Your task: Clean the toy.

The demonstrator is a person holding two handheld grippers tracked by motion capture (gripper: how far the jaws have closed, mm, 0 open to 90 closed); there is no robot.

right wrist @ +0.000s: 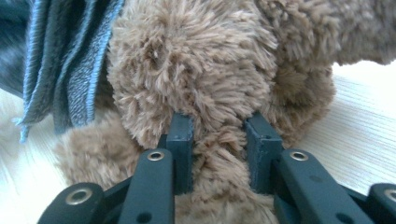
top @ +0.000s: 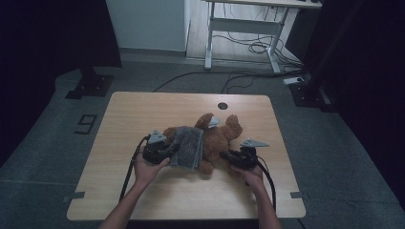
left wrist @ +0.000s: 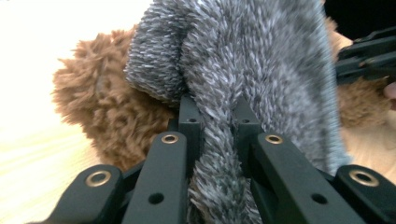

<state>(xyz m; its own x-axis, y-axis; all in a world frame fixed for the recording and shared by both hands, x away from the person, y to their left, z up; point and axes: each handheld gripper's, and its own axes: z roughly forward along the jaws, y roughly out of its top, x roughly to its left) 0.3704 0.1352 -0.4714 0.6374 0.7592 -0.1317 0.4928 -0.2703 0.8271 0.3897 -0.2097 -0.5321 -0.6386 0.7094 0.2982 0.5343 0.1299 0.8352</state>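
A brown teddy bear (top: 220, 136) lies on the wooden table (top: 143, 109), half covered by a grey furry cloth (top: 187, 147). My left gripper (top: 165, 152) is at the cloth's left edge, shut on a fold of the grey cloth (left wrist: 243, 93), with the bear's brown fur (left wrist: 93, 107) behind it. My right gripper (top: 228, 156) is at the bear's right side, shut on a tuft of the bear (right wrist: 205, 79). In the right gripper view the grey cloth (right wrist: 70, 60) hangs at the upper left.
A round cable hole (top: 222, 106) sits near the table's far edge. A white desk frame (top: 239, 28) and loose cables (top: 248, 47) stand on the floor beyond. Black stands (top: 90, 81) flank the table.
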